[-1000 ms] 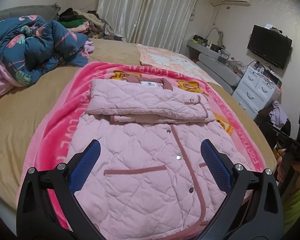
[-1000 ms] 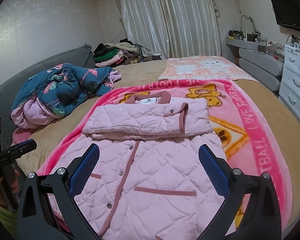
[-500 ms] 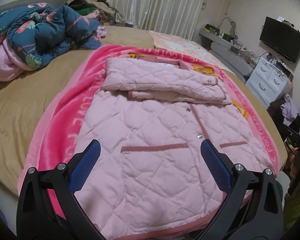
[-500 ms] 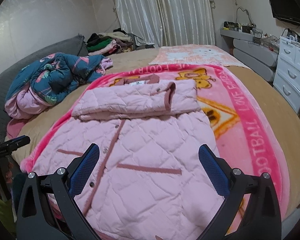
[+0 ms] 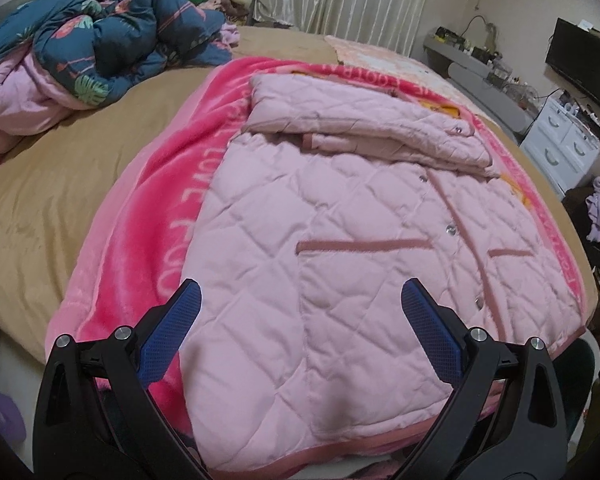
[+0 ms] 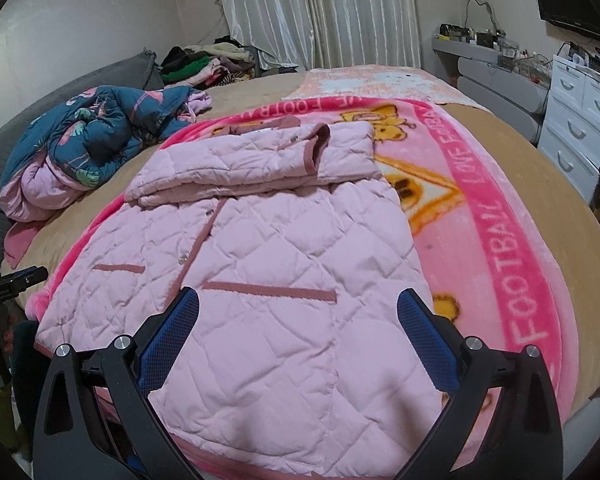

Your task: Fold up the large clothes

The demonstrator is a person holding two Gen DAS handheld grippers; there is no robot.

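Gaping wide and empty, both tongs [image 5: 300, 306] [image 6: 298, 306] hang over the pink jacket [image 5: 340, 280], hiding its hem.

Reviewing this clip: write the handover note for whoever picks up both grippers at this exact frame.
Left gripper: open, empty, above the hem's left corner.
Right gripper: open, empty, above the hem's right side.
Pink quilted jacket lies front up on the pink blanket.
Done: sleeves folded across the chest.
Left: probably pinch both hem corners and fold the bottom up towards the collar.
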